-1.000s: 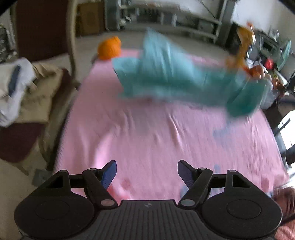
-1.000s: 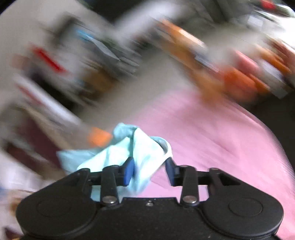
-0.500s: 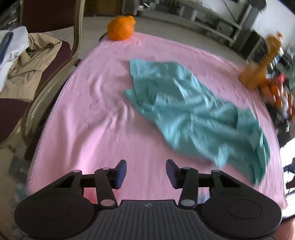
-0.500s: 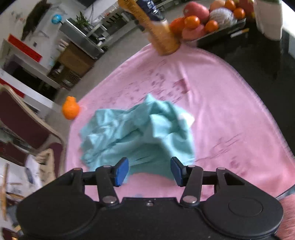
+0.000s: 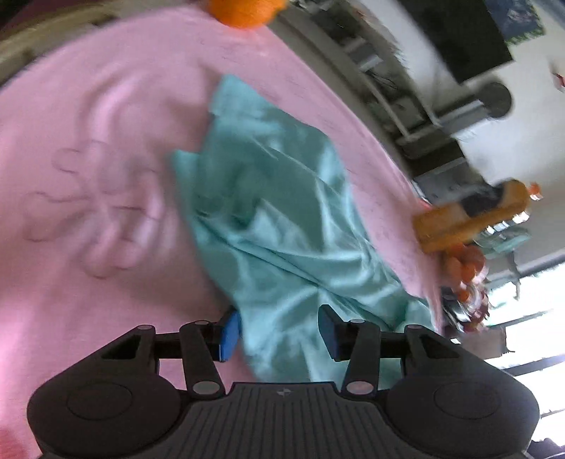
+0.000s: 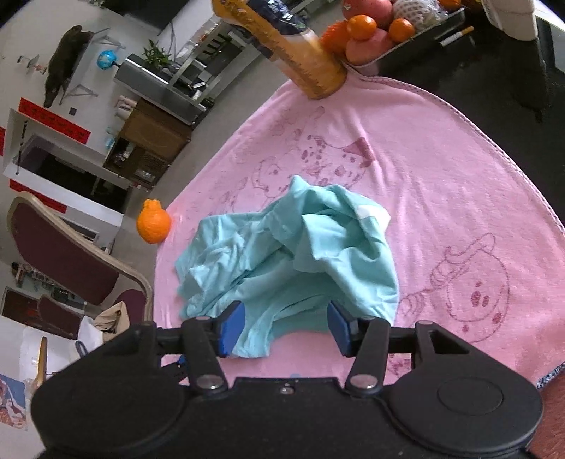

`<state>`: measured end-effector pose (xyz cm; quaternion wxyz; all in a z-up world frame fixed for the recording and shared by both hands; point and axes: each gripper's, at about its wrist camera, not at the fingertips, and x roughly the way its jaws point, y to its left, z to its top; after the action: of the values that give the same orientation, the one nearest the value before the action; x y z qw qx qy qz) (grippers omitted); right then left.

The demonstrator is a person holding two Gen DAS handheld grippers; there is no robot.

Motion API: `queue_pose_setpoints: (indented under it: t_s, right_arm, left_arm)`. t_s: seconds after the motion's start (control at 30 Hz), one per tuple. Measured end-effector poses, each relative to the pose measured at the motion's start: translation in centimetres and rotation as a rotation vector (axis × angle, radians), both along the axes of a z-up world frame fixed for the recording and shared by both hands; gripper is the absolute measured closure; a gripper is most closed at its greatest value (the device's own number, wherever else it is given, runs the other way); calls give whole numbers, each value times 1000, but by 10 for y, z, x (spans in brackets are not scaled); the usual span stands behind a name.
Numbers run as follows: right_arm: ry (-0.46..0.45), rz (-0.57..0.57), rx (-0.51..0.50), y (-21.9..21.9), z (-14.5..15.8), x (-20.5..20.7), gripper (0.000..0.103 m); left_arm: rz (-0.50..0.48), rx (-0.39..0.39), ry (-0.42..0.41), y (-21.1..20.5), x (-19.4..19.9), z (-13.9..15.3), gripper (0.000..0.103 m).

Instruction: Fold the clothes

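At about one o'clock in the right wrist view we see a dark tray (image 6: 420,40) at the far edge of the table, heaped with fruit: oranges (image 6: 361,27), a reddish apple (image 6: 367,9) and a pale netted fruit. Just beside it, at twelve o'clock, an orange juice bottle (image 6: 300,53) with a dark label stands on the corner of the pink blanket (image 6: 459,183). A single knobbly orange (image 6: 154,226) sits apart at nine o'clock, on the blanket's far left edge.

The teal garment (image 6: 300,254) lies crumpled in the middle of the blanket, bunched and creased, with a white neck label showing at two o'clock on its heap. In the left wrist view, which is blurred, it stretches from eleven o'clock down to the gripper.

We hold the right gripper (image 6: 286,326) angled down over the near edge of the cloth. Its jaws stand apart, with a fold of the fabric lying between the blue pads (image 6: 233,326), which do not press on it. The left gripper (image 5: 279,333) also slants down, rolled to one side, so the table looks tilted in its view. Its jaws are parted too: the teal cloth runs between them and lies against the left pad, yet it is not pinched.

At eight o'clock in the right wrist view stands a maroon chair (image 6: 53,247), with beige clothing (image 6: 111,316) heaped on a seat below it.
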<state>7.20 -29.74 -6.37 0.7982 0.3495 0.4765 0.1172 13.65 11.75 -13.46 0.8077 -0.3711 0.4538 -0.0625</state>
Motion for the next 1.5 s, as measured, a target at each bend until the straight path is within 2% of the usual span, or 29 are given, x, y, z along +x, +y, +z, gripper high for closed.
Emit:
queue_pose_setpoints:
  t_s: [0.1,0.27,0.33,0.4,0.53,0.63,0.67,0.77,0.9,1.03,1.13,1.23,1.33,1.43,1.5]
  right_arm:
    - [9,-11,5,-3,-6,3,52]
    - [17,-15,25,-8,-15,4,52]
    - [20,-21,36,-9,-19,4,52]
    - [21,-26,44,-11,-22,3,52]
    - [24,-34,55,-14,-26,2,52]
    - [18,-46,69,-18,-28,0,52]
    - [16,-52,69,-19,-28,0,52]
    - [19,-70,69,-24,-30,-1,52]
    - [21,-86,51,-29,-30,-4,52]
    - [17,-50,-79,-17,-23,-1,52]
    - [-15,4,-212,2,-18,5,54]
    - [-80,86,-310,31,-17,18,54]
    - [-106,187,-357,66,-23,42,53]
    - [-80,277,-437,102,-37,63,49]
    - [-67,310,-557,121,-47,72,50]
  left_arm:
    - [-33,-2,5,-5,1,-4,58]
    - [-85,-162,56,-2,-5,-19,59]
    - [-93,-184,64,-7,-7,-24,62]
    - [-71,-158,50,-9,-8,-23,68]
    - [-41,-155,55,-14,0,-24,72]
    - [-26,-111,64,-20,2,-22,89]
    - [-18,-96,68,-21,1,-22,101]
    - [38,-92,77,-14,-3,-17,102]
    - [68,-30,22,-7,-17,16,102]
    - [43,-2,-54,-3,-42,56,102]
    - [28,83,-83,-7,-59,71,102]
    - [23,130,-77,-11,-62,71,102]
    - [35,139,-36,-11,-62,62,102]
    - [36,155,-23,-11,-65,59,102]
    - [37,176,-22,-12,-63,60,102]
